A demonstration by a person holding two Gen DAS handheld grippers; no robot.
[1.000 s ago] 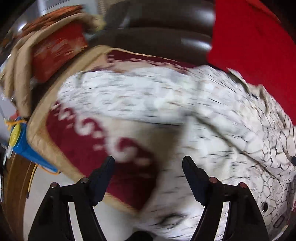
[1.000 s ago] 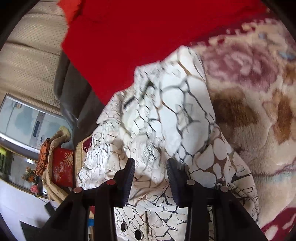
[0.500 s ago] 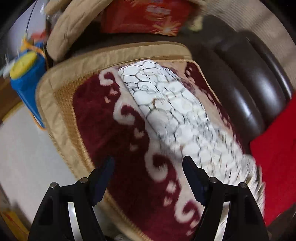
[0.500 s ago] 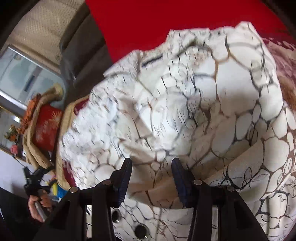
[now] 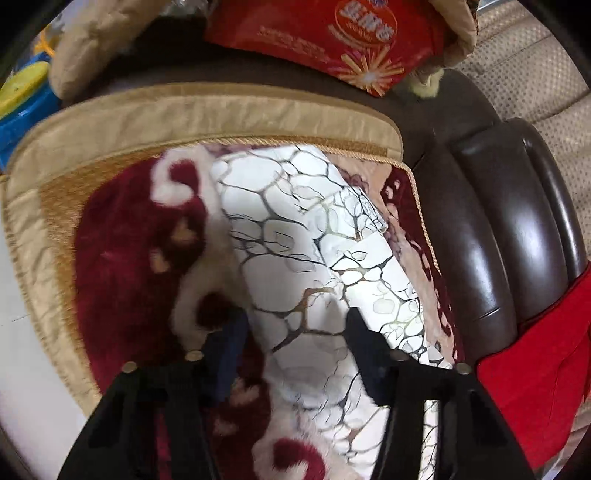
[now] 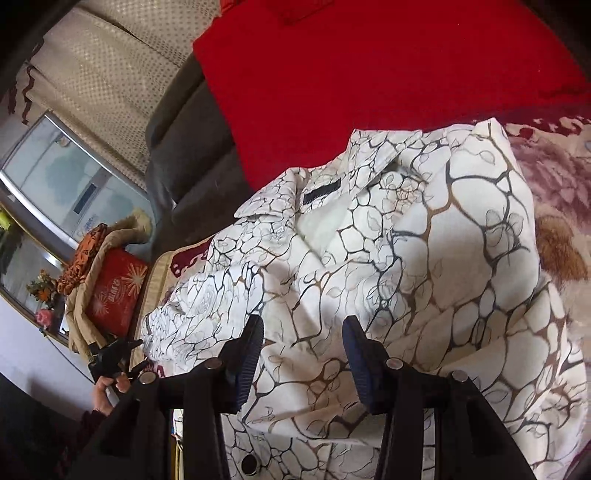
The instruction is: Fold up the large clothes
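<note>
A white coat with a brown and black crackle print (image 6: 424,266) lies on a plush sofa cover. Its collar faces the red blanket and black buttons show near the bottom edge. One sleeve (image 5: 303,251) stretches over the dark red and cream cover (image 5: 122,258). My left gripper (image 5: 295,325) is open, its fingers on either side of the sleeve just above it. It also shows in the right wrist view (image 6: 122,354) at the sleeve's end, held by a hand. My right gripper (image 6: 301,332) is open over the coat's body, holding nothing.
A red blanket (image 6: 369,81) lies over the sofa back. The dark brown leather sofa back (image 5: 498,236) rises on the right. A red bag (image 5: 332,33) and beige garment sit at the sofa's end. A blue and yellow object (image 5: 22,96) stands at far left.
My left gripper has swung from the coat's body out to the sleeve and come down close over it. My right gripper has pulled back a little and the coat's collar has come into view.
</note>
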